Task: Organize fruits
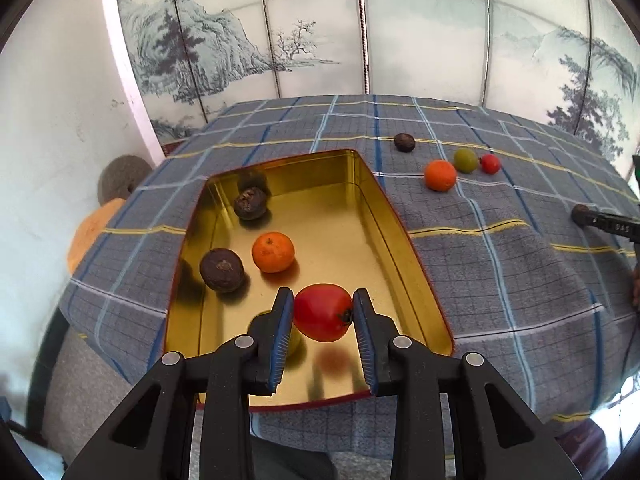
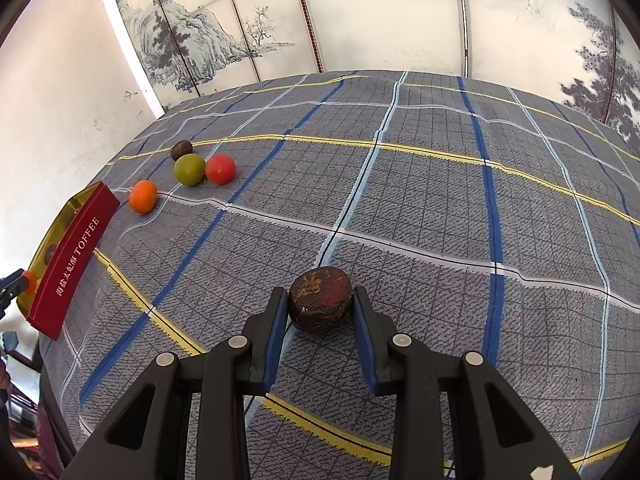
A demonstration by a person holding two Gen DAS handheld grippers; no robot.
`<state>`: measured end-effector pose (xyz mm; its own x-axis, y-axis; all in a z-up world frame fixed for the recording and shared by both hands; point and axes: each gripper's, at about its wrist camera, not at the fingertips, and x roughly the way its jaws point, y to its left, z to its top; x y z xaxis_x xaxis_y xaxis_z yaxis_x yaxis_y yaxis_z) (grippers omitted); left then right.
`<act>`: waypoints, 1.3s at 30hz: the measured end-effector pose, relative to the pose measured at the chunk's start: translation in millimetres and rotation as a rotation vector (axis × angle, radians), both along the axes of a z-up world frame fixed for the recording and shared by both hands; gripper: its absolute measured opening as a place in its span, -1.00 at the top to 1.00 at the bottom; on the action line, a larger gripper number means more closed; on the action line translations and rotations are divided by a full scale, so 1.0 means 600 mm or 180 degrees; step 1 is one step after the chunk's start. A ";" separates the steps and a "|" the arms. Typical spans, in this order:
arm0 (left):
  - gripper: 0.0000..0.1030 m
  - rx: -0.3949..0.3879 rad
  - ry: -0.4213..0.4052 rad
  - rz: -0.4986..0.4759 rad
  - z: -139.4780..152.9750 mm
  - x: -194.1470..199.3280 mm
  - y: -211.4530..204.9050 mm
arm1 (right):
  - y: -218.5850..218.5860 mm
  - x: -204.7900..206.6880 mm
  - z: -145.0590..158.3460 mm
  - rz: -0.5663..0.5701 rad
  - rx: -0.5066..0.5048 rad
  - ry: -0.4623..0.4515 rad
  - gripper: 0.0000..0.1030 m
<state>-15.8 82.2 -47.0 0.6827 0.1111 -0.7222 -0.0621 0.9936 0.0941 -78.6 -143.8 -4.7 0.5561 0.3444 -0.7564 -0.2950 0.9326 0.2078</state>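
Over the gold tin, left gripper is clamped on a red tomato-like fruit, pads pressing both sides, stem end toward the right pad. Fruit hangs above the tin's near end, its blurred reflection on the tin floor just below. So the key relation: drop point is straight down, no sideways travel needed by my read.

Already in the tin: two dark wrinkled fruits, one orange, plus something yellow-green mostly hidden behind the left pad.

Right gripper is clamped on a dark brown wrinkled fruit, low over the checked cloth on the counter; can't tell whether it is touching or lifted. Tin lies well off to its left, so that one needs a long carry leftward.

Still loose on the cloth: orange fruit, green fruit, small red fruit, small dark fruit, clustered near the tin's far corner. Left hand is nearer those.

Writing: tin's red outer side reads "TOFFEE" after a run of Chinese characters I can't read reliably. Painted screen behind has small calligraphy, illegible.
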 end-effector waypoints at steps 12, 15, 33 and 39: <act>-0.22 0.0073 -0.0153 0.0124 0.014 -0.018 0.003 | 0.004 0.000 0.001 0.0002 -0.0090 -0.0017 0.41; -0.25 0.0132 -0.0191 0.0120 0.019 -0.025 -0.001 | 0.008 -0.002 0.002 0.0002 -0.0119 -0.0024 0.41; -0.35 0.0359 -0.0328 0.0163 0.031 -0.064 -0.009 | 0.010 -0.031 0.010 -0.0098 -0.0080 -0.0112 0.40; -0.36 0.0298 -0.0338 0.0182 0.030 -0.078 0.000 | 0.013 -0.058 0.030 -0.0098 0.0057 -0.0202 0.40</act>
